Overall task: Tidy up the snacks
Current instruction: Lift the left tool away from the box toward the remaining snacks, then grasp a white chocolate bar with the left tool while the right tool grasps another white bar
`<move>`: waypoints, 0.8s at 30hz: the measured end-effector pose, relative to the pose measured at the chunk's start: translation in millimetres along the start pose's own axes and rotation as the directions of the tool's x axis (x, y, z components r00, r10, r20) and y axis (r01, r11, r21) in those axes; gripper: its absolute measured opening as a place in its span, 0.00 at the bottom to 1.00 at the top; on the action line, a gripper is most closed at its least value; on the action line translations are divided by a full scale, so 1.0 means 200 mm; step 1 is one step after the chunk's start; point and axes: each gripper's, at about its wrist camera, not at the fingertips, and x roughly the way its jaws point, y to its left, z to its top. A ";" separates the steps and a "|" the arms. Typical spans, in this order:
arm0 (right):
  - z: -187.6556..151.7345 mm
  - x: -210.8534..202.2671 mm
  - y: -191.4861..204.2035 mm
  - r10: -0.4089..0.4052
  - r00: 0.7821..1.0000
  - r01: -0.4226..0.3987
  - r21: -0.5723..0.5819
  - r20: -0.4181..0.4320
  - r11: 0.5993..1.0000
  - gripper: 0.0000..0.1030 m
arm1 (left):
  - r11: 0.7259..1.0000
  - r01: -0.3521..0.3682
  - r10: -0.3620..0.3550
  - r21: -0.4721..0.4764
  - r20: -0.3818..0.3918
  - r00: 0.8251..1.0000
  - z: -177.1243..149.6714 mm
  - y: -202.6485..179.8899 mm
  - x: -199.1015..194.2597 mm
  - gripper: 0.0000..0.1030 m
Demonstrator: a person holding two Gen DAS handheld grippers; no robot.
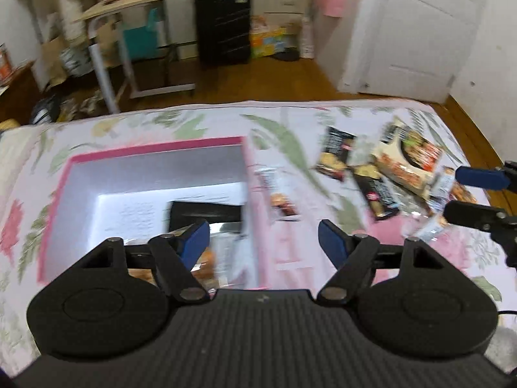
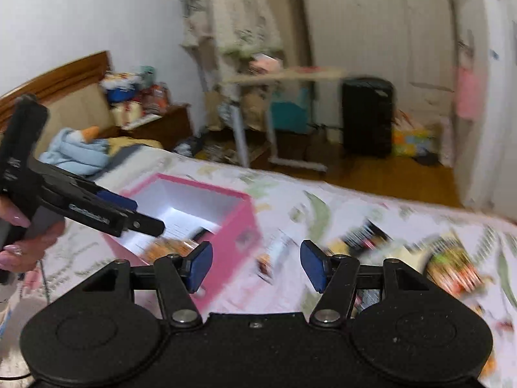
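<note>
the left gripper [image 1: 263, 242] is hanging with its blue pads spread and nothing between them, tilted down over the near right edge of the pink box [image 1: 155, 152], while the right gripper [image 2: 257, 266] is likewise spread and empty, pointing at the bedspread [image 2: 323, 226] between the box and the loose packets. the step in hand is looking like the reach for the next packet, and doing it well is meaning settling on one packet only (both views are smeared, so exact edges are hard to tell), coming at it flat and low, and pinching across a narrow side so the film is not crumpling. outward from the left gripper, a few packets are already lying inside the box, one small packet [image 1: 284, 205] is lying just beside the box's right wall, and the main pile of snacks [image 1: 400, 168] is lying further right, near the right gripper's tips.
</note>
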 end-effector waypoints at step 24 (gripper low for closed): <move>-0.62 0.23 -0.69 -0.176 0.962 0.271 0.660 -0.208 0.701 0.63 | 0.931 -0.336 0.343 0.142 -0.027 0.939 0.06 -0.43 0.99 0.65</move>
